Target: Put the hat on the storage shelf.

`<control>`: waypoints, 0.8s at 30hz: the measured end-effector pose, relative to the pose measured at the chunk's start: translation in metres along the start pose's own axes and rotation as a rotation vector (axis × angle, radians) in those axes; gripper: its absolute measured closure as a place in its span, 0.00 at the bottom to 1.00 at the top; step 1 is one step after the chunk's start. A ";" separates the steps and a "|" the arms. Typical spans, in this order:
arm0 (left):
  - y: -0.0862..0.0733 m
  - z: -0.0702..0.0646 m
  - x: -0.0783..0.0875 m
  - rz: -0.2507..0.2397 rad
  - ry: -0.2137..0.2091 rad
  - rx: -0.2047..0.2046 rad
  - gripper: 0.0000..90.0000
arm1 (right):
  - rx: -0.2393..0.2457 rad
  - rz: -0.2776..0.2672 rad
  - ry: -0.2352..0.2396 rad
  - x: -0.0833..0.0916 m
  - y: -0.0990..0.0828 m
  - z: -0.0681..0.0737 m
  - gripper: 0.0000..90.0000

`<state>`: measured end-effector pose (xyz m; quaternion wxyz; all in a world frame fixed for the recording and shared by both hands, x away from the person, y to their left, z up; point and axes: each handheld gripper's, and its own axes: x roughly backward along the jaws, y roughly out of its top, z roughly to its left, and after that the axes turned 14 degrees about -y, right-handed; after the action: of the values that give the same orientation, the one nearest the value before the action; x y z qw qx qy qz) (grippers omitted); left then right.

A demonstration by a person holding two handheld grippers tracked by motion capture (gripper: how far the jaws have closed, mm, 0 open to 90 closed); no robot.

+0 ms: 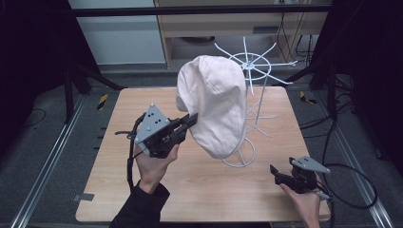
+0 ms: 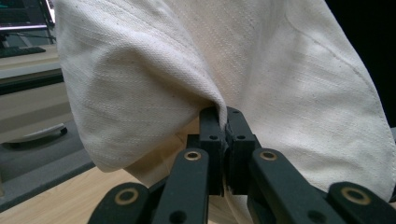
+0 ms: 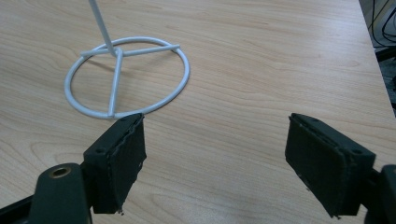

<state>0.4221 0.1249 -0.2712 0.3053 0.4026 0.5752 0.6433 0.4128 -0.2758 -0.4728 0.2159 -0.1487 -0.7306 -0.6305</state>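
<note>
Holding the hat (image 1: 214,104) by its edge, your left gripper (image 1: 192,119) has its jaws pinched tight on the cloth. The hat hangs in the air over the middle of the table (image 1: 142,156), in front of the white wire stand (image 1: 249,64). It looks like the hat is going on or coming off that stand; you can't tell which from here.

To do this well, keep the pinch firm so the cloth does not slip. Move slowly, and keep the hat away from the thin wire spokes at the top so it does not snag. The stand looks light, so a tug could tip it.

Your right gripper (image 1: 275,171) rests low near the table's right corner, jaws wide apart, holding nothing. It could steady the stand's ring base (image 3: 128,77) if needed.

From up close, the left gripper view shows the fold of hat (image 2: 224,70) squeezed between the jaws. From above you see the whole hat and the stand. The right gripper view shows the ring base sitting flat on the wood.
</note>
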 end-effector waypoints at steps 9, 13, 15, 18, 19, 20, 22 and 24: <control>-0.005 0.001 -0.003 0.024 0.008 -0.002 0.98 | 0.002 -0.006 -0.001 -0.001 0.000 -0.001 0.22; -0.009 0.002 -0.005 0.032 0.010 0.003 0.97 | -0.005 0.000 0.003 0.000 0.000 0.000 0.22; -0.011 0.002 -0.006 0.027 0.007 0.013 0.97 | -0.003 -0.001 0.003 0.000 0.000 0.000 0.22; -0.013 0.003 -0.007 0.028 0.002 0.021 0.96 | -0.003 0.000 0.003 0.000 0.000 0.000 0.22; -0.015 0.003 -0.008 0.034 0.002 0.020 0.96 | -0.002 0.000 0.003 0.000 0.000 0.000 0.22; -0.016 0.003 -0.009 0.032 0.001 0.023 0.96 | -0.002 0.000 0.003 0.000 0.000 0.000 0.22; -0.017 0.003 -0.009 0.032 0.001 0.027 0.96 | -0.002 0.000 0.003 0.000 0.000 0.000 0.22; -0.017 0.004 -0.009 0.030 0.000 0.031 0.96 | -0.004 0.001 0.003 0.000 0.000 0.000 0.22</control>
<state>0.4285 0.1215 -0.2894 0.2892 0.4159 0.5789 0.6390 0.4129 -0.2756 -0.4730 0.2170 -0.1484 -0.7288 -0.6322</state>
